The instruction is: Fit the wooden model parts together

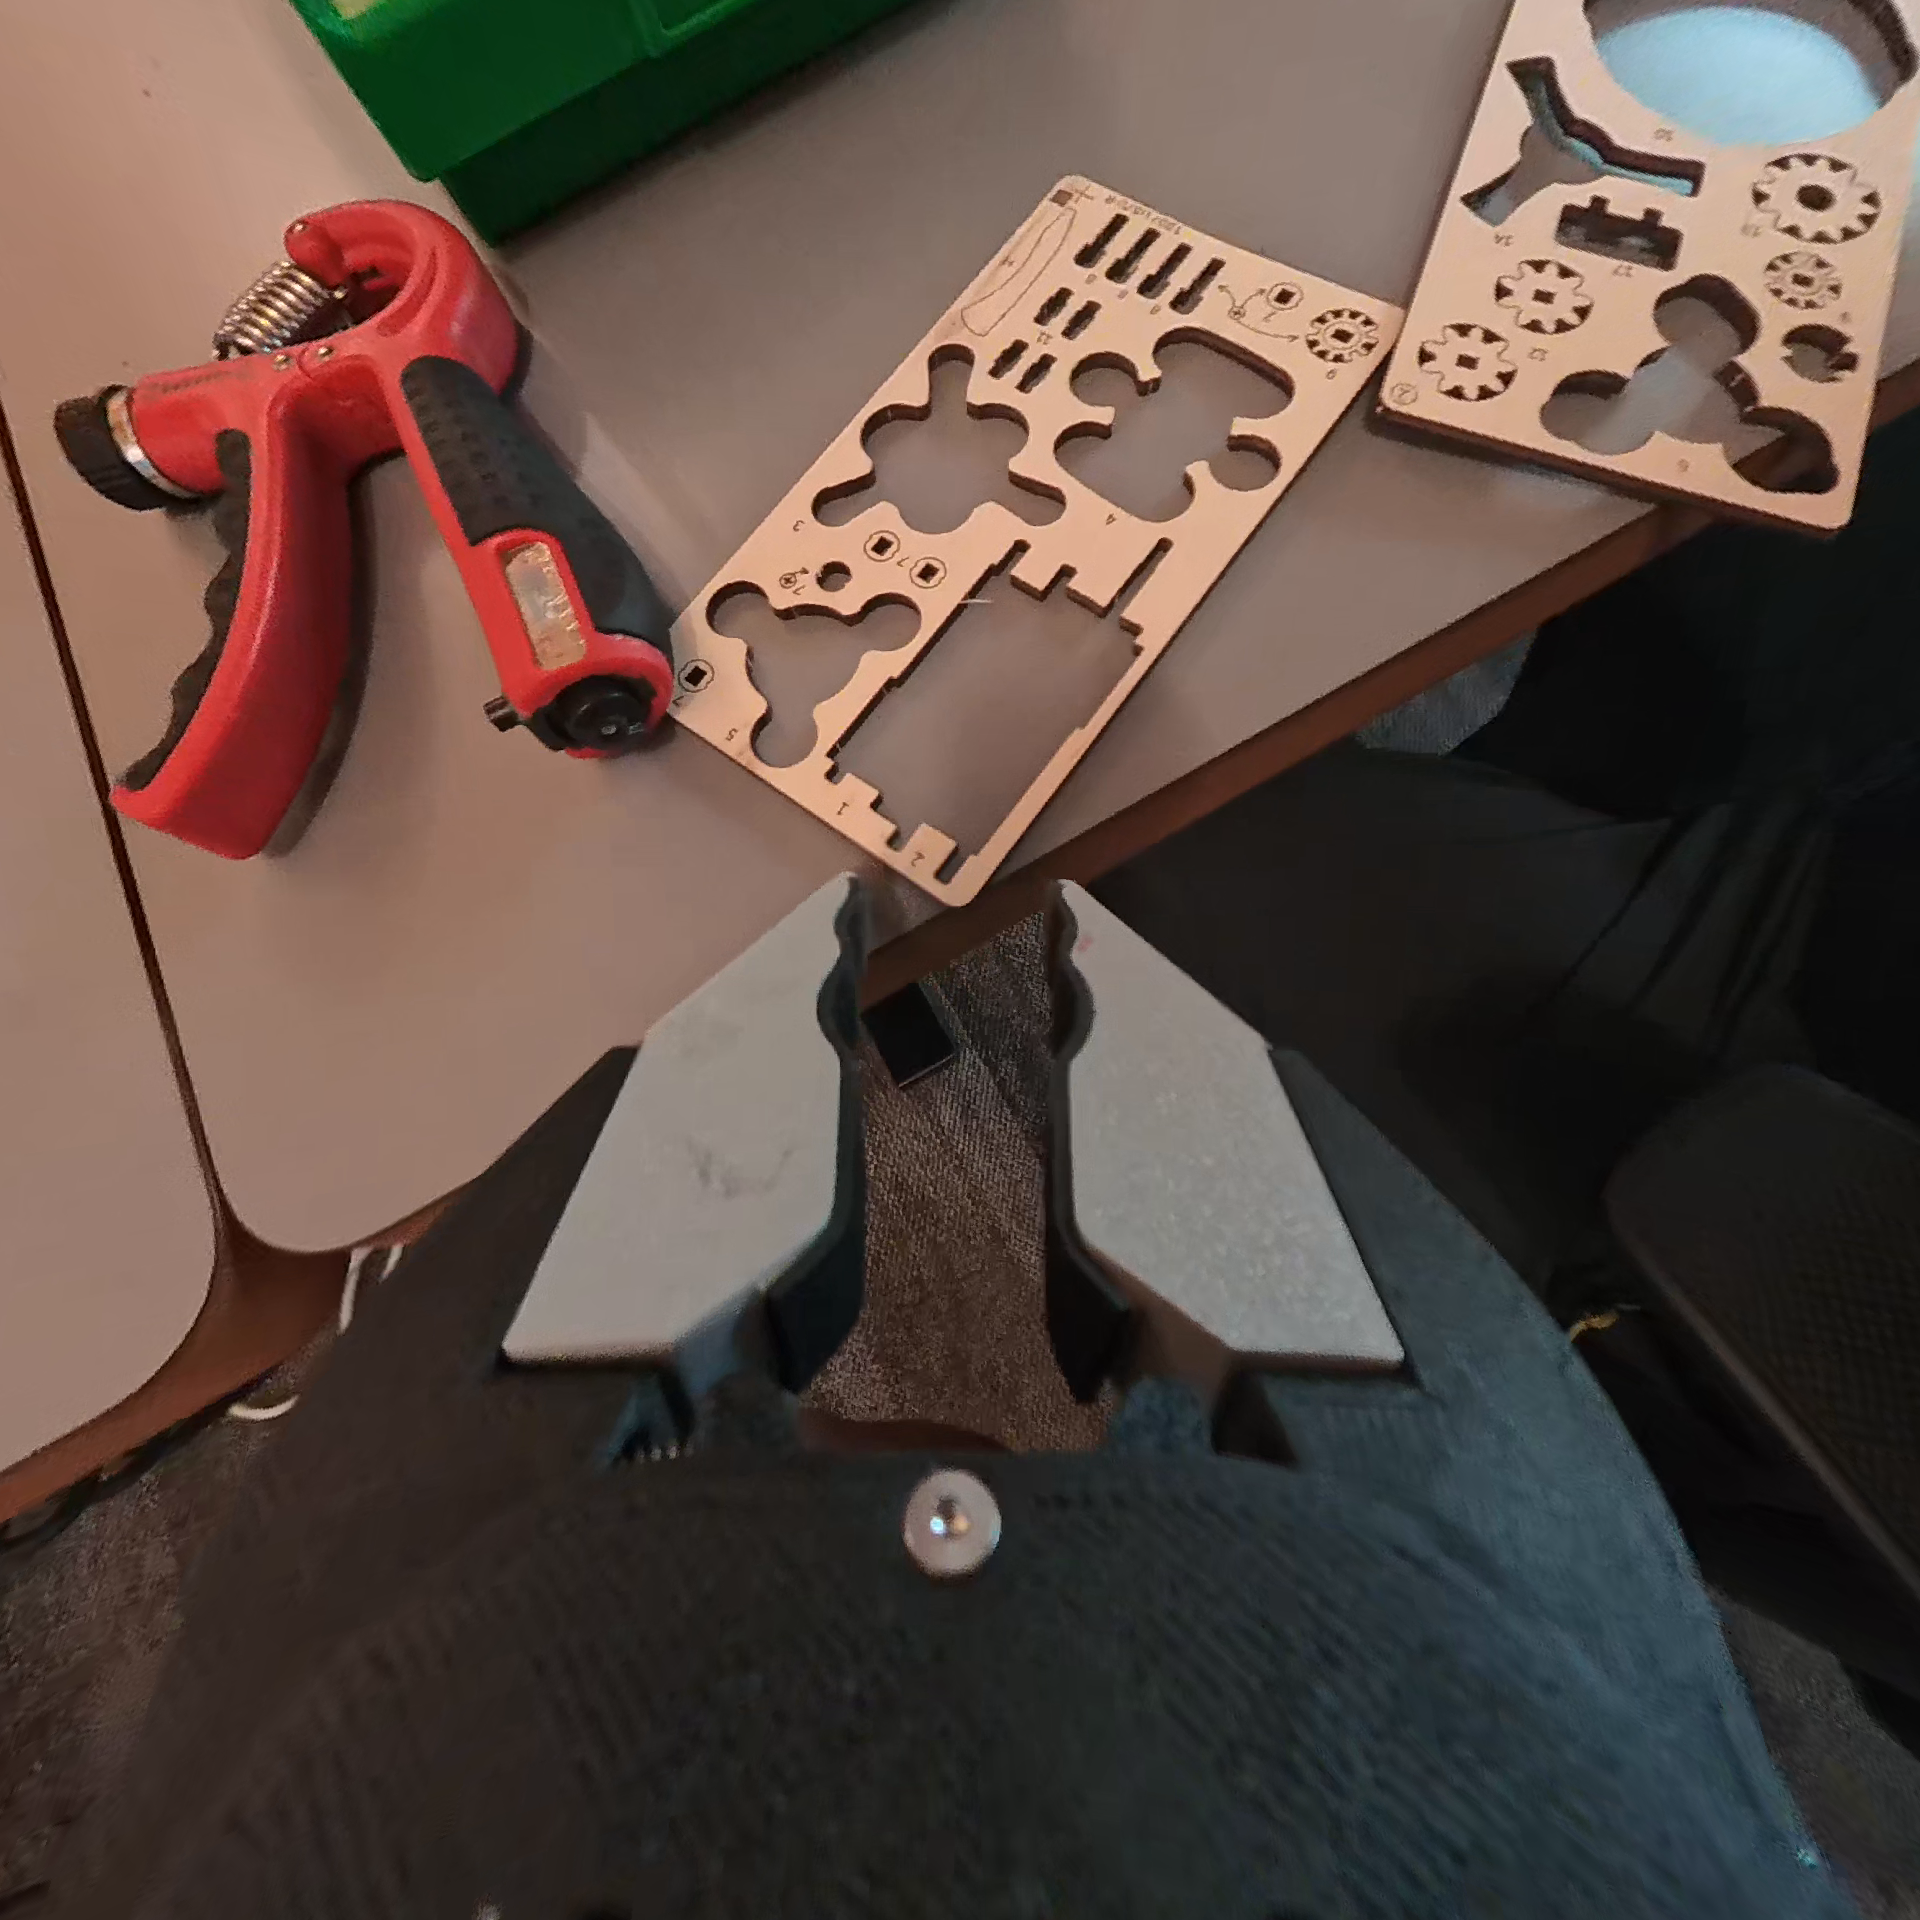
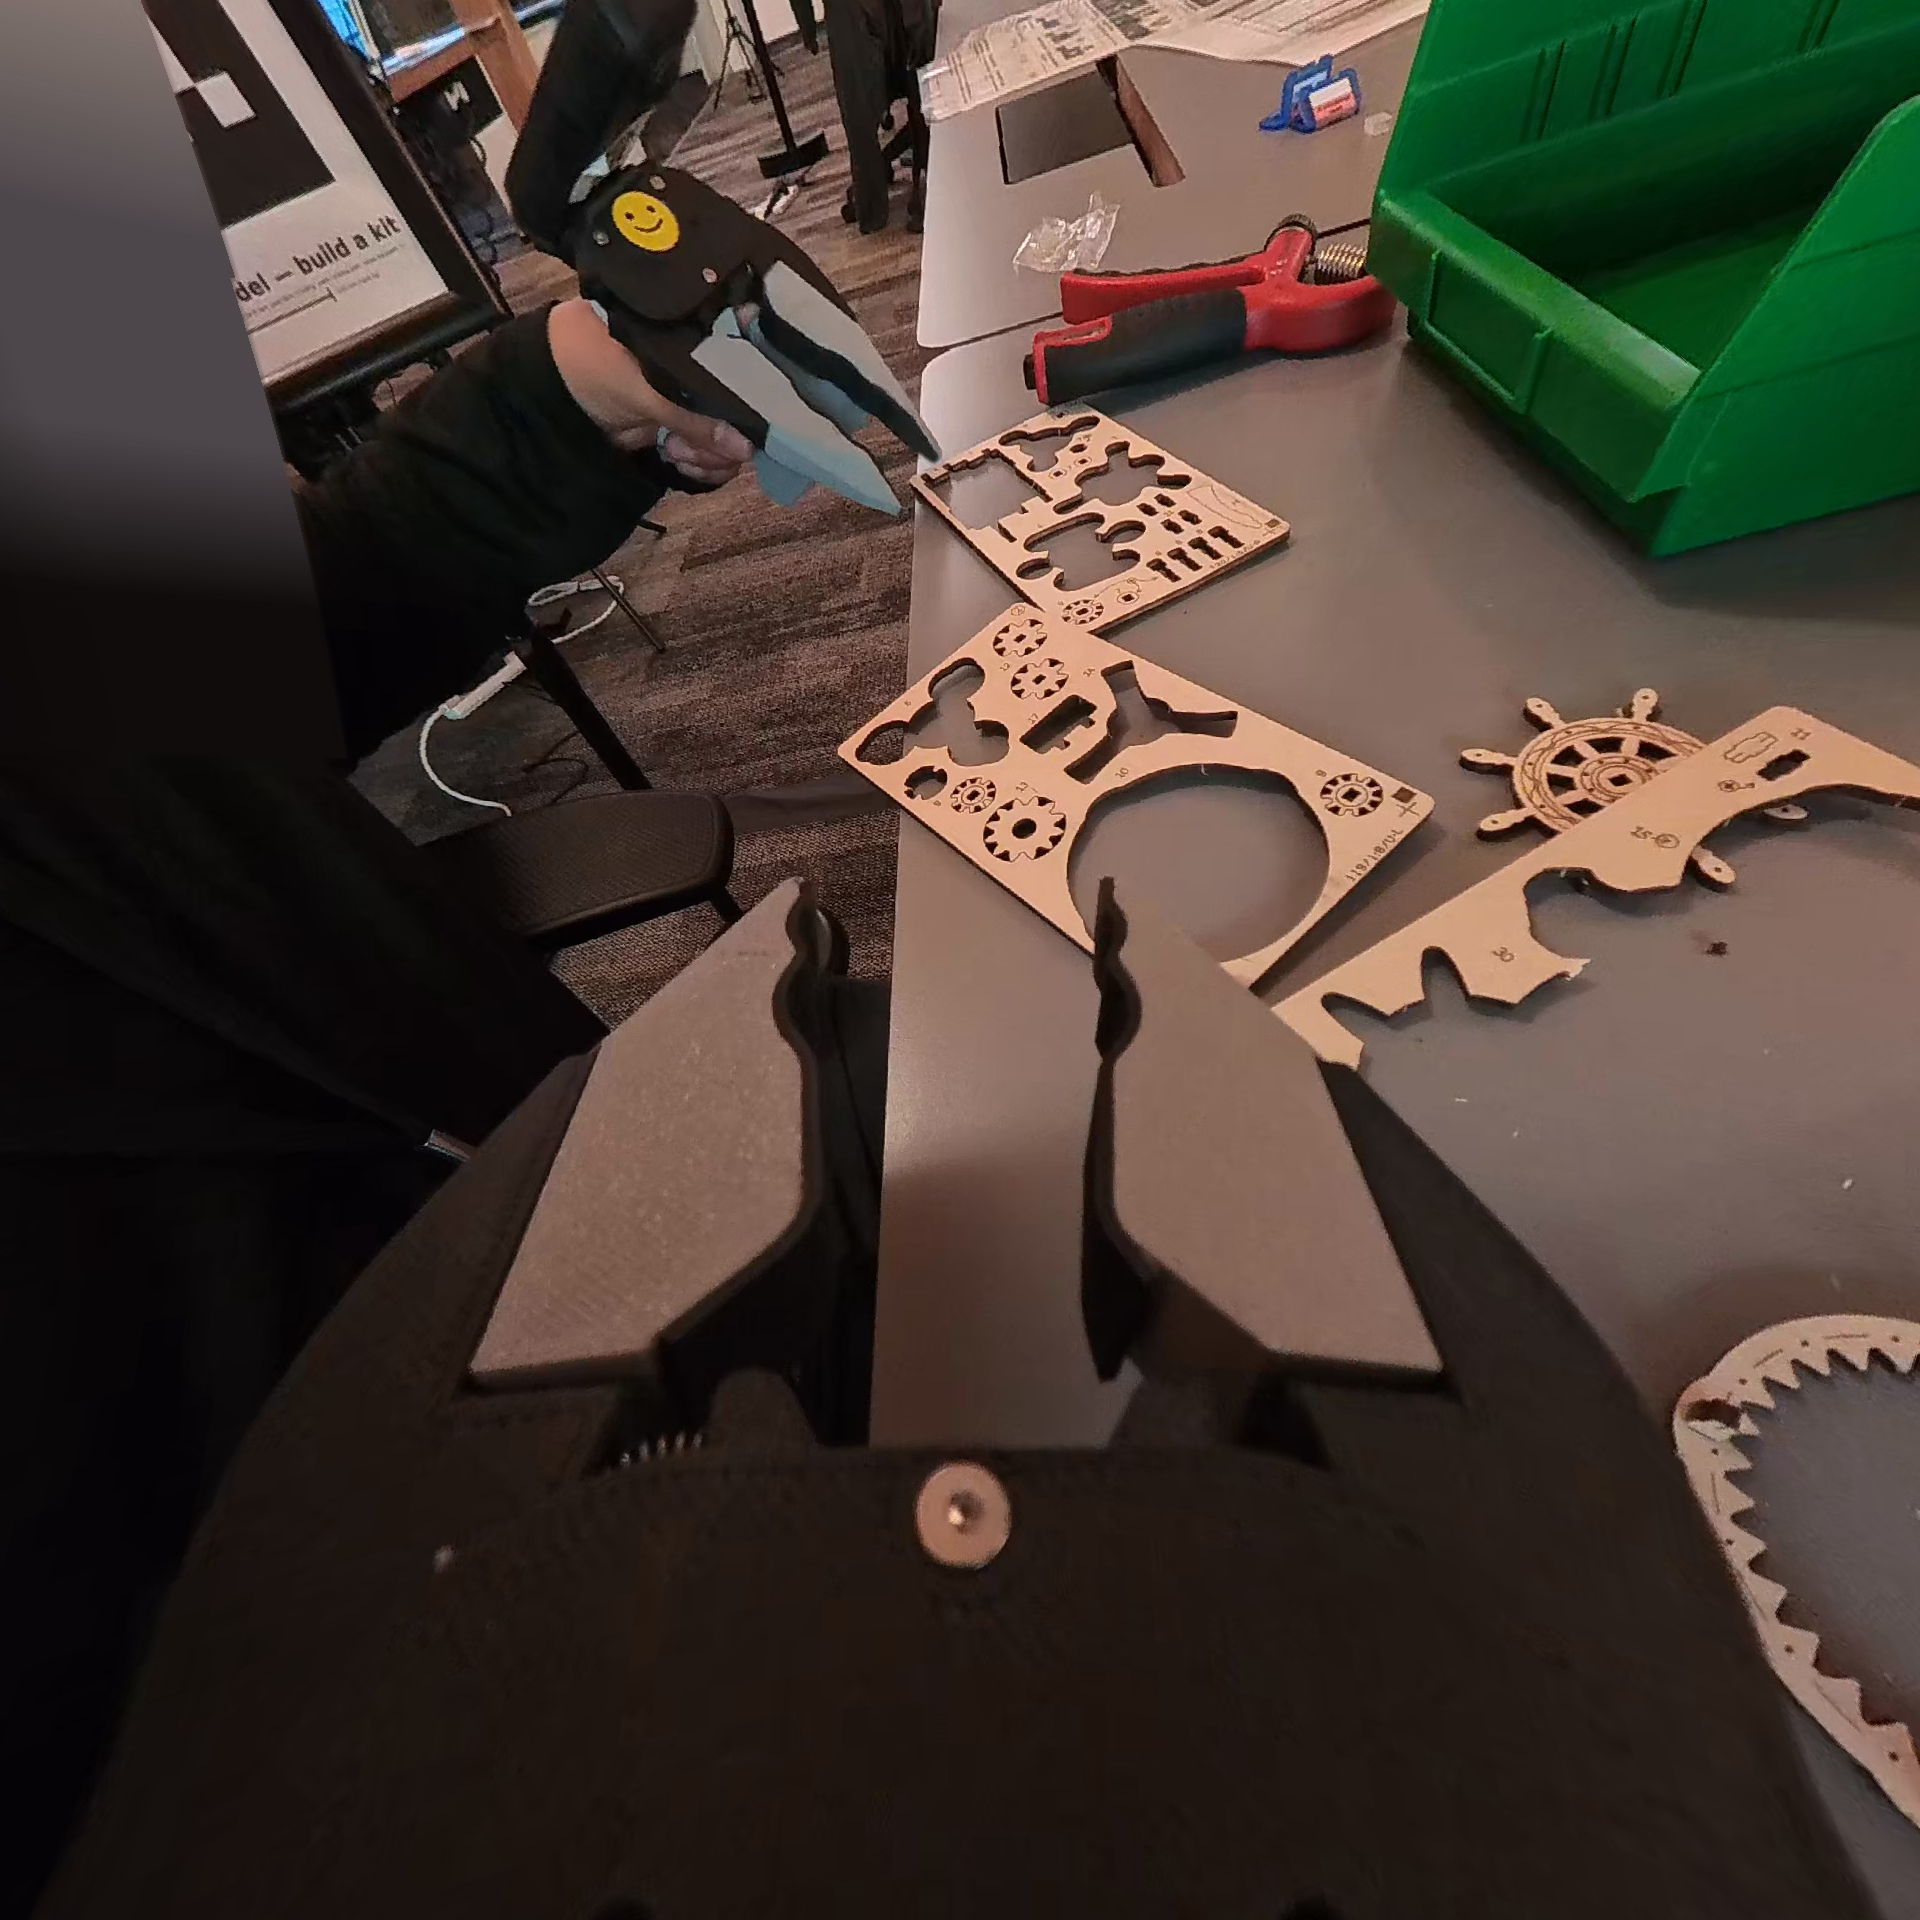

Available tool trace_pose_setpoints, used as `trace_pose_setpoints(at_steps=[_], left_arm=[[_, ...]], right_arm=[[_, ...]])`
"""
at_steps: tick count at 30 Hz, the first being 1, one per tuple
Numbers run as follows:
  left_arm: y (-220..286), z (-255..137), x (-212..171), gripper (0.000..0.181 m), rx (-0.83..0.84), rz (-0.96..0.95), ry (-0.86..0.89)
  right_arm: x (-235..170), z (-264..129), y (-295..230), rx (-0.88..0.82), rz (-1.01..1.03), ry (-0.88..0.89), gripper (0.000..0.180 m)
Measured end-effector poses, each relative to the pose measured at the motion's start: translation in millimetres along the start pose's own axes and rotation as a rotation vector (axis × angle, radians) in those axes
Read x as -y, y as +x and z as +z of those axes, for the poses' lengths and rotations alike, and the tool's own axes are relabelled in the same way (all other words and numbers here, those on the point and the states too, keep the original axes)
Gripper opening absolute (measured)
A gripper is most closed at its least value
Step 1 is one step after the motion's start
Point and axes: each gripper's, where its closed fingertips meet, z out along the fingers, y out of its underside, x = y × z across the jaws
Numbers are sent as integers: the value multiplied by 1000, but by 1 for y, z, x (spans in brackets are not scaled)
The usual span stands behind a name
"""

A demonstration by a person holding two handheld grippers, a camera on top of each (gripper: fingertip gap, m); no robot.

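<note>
Two punched wooden part sheets lie by the grey table's (image 1: pixel 499 987) edge: one (image 1: pixel 1091 551) just beyond my left gripper (image 1: pixel 956 899), the other (image 1: pixel 1683 208) at the far right. My left gripper is open and empty, its tips over the table edge. In the right wrist view the same sheets (image 2: pixel 1247 525) (image 2: pixel 1278 769) show, plus a broken sheet strip (image 2: pixel 1558 883), a ship's wheel part (image 2: pixel 1590 774) and a toothed ring (image 2: pixel 1787 1558). My right gripper (image 2: pixel 956 909) is open and empty at the table's left edge. The left gripper (image 2: pixel 912 478) also shows there, hand-held beside the far sheet.
A red and black hand-grip tool (image 1: pixel 343 499) lies left of the sheets. A green bin (image 2: pixel 1662 260) stands at the back right. A black chair (image 2: pixel 592 862) and carpet floor are beyond the table's edge. A second grey table (image 2: pixel 1091 156) is behind. My hands' fingertips stand some 30 cm from each other.
</note>
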Motion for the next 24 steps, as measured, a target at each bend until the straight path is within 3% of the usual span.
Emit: trace_pose_setpoints(at_steps=[1, 24], left_arm=[[-1, -1, 0, 31, 2, -16, 4], [-4, -4, -7, 36, 42, -61, 5]], right_arm=[[0, 0, 0, 0, 2, 3, 50], [-1, -5, 2, -5, 27, 29, 54]])
